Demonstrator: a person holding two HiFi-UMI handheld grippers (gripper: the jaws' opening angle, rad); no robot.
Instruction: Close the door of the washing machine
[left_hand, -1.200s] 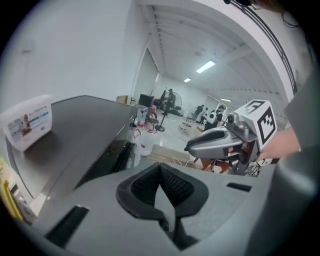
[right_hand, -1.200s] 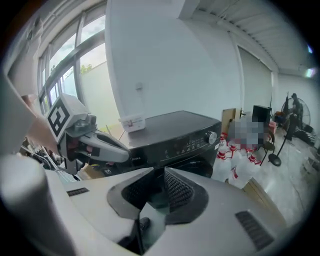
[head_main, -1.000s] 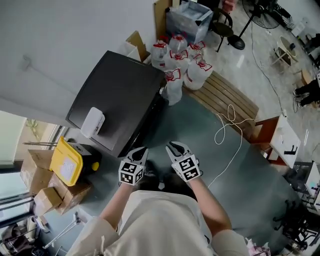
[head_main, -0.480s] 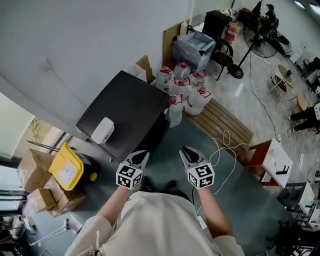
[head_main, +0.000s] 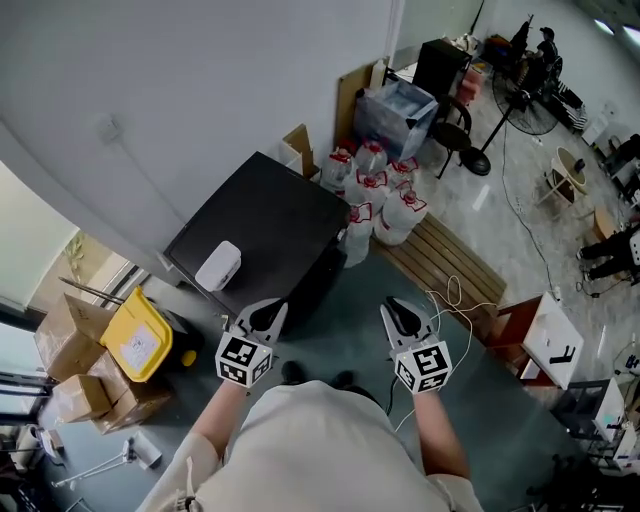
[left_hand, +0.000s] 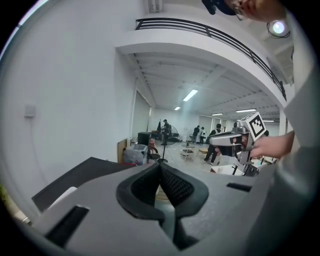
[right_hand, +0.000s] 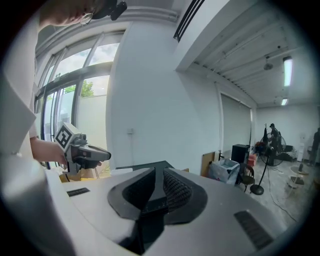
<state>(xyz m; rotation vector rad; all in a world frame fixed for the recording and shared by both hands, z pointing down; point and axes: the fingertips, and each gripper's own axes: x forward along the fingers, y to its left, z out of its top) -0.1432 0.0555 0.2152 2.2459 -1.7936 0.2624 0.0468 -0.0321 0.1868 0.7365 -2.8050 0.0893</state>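
Note:
The washing machine (head_main: 265, 225) is a black box against the white wall, with a small white object (head_main: 218, 266) on its top. Its front (head_main: 318, 278) is dark and seen steeply from above, so I cannot tell how the door stands. My left gripper (head_main: 272, 310) is held in the air before the machine's near corner, jaws shut and empty (left_hand: 160, 165). My right gripper (head_main: 398, 308) hangs to its right over the grey floor. Its jaws have just been closing; a narrow slit stays between them, with nothing in it (right_hand: 156, 170). Each gripper shows in the other's view: right gripper (left_hand: 212, 141), left gripper (right_hand: 102, 153).
Several water bottles (head_main: 375, 195) stand right of the machine beside a wooden pallet (head_main: 450, 260). A white cable (head_main: 448, 292) lies on the floor near my right gripper. A yellow container (head_main: 140, 345) and cardboard boxes (head_main: 75, 390) sit at the left. A clear bin (head_main: 400, 110) and chair (head_main: 455, 130) stand behind.
Both grippers have risen and spread apart, the left drifting left and the right drifting right. The head view has lifted, so the machine and floor look farther off.

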